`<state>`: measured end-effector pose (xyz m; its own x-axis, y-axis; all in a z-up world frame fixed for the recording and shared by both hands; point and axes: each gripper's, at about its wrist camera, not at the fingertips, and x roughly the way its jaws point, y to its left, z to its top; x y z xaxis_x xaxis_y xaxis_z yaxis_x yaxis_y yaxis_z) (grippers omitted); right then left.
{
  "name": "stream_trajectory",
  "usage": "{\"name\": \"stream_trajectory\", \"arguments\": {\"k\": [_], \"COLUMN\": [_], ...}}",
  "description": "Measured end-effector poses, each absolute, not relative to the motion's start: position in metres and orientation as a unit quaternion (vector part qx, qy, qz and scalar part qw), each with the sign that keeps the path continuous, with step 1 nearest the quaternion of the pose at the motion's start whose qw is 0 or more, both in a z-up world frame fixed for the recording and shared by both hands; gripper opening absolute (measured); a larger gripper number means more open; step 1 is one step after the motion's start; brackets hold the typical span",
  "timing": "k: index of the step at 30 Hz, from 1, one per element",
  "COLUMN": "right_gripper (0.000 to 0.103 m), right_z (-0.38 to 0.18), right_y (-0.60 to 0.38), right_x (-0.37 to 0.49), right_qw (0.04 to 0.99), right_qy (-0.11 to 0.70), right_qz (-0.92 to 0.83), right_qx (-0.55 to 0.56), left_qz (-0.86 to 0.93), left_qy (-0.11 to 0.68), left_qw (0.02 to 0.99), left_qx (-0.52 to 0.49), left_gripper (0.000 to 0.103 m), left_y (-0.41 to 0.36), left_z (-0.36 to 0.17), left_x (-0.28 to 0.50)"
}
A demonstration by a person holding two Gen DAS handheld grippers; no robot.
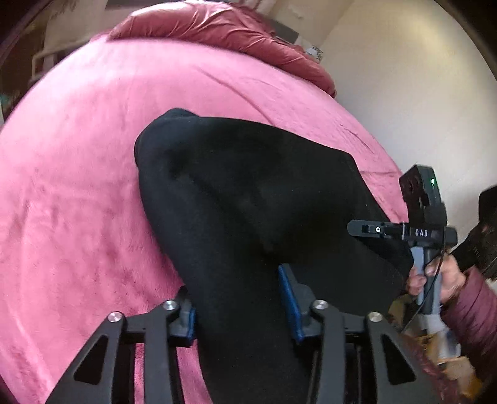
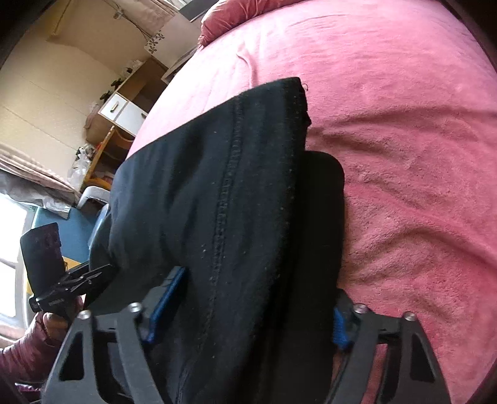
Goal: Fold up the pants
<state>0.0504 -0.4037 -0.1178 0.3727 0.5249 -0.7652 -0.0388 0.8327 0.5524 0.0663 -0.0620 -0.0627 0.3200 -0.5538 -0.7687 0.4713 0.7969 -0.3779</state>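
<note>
The black pants [image 1: 248,202] hang folded over a pink bed [image 1: 77,186], held up at their near edge. My left gripper [image 1: 239,307] has cloth bunched between its blue pads [image 1: 289,304] and is shut on the pants. In the left wrist view my right gripper [image 1: 372,231] grips the pants' right edge. In the right wrist view the pants [image 2: 223,192] show a stitched seam and a hem end at the far side. My right gripper [image 2: 248,310] is shut on the thick fold. My left gripper [image 2: 102,273] holds the left edge.
The pink blanket [image 2: 403,155] covers the bed, with a crumpled darker red duvet [image 1: 217,28] at its far end. A cream wall [image 1: 403,93] stands to the right. A wooden cabinet [image 2: 124,108] and clutter stand beyond the bed's left side.
</note>
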Motion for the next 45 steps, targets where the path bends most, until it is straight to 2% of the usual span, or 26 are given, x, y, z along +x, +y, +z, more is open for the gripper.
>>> {"name": "stream_trajectory", "arguments": {"k": [3,7,18,25,30,32,33,35,37,40,45], "right_gripper": [0.060,0.055,0.050,0.050,0.050,0.050,0.051,0.058,0.081,0.085,0.086], "right_z": [-0.109,-0.103,-0.053,-0.031,-0.048,-0.058,-0.066,-0.081,-0.089,-0.081,-0.034], "right_y": [-0.404,-0.401,-0.364,-0.316,-0.280,-0.266,-0.261,-0.255,-0.259,-0.265,-0.264], "right_x": [0.048,0.047,0.064,0.158,0.234,0.258,0.267,0.278,0.281,0.273,0.230], "right_qw": [0.798,0.801,0.817,0.825,0.818,0.816,0.812,0.811,0.812,0.823,0.875], "right_qy": [0.525,0.522,0.492,0.475,0.493,0.505,0.515,0.530,0.533,0.523,0.465], "right_qz": [0.178,0.177,0.215,0.242,0.228,0.218,0.210,0.190,0.176,0.163,0.089], "right_qx": [0.235,0.233,0.209,0.189,0.189,0.180,0.175,0.162,0.160,0.151,0.102], "left_qz": [-0.314,-0.318,-0.305,-0.253,-0.211,-0.190,-0.180,-0.162,-0.154,-0.123,-0.061], "left_qy": [0.469,0.444,0.389,0.375,0.408,0.434,0.445,0.470,0.465,0.462,0.435], "left_qw": [0.825,0.837,0.869,0.892,0.888,0.880,0.877,0.867,0.870,0.874,0.896], "left_qx": [-0.022,-0.004,-0.001,0.009,-0.009,-0.023,-0.027,-0.038,-0.063,-0.083,-0.068], "left_gripper": [0.039,0.038,0.037,0.037,0.038,0.042,0.045,0.061,0.070,0.074,0.079], "left_y": [-0.070,-0.074,-0.042,-0.003,0.028,0.040,0.043,0.050,0.059,0.072,0.083], "left_z": [-0.051,-0.038,0.008,0.020,-0.006,-0.027,-0.036,-0.057,-0.060,-0.055,-0.028], "left_x": [0.057,0.050,0.061,0.139,0.218,0.245,0.252,0.263,0.260,0.246,0.193]}}
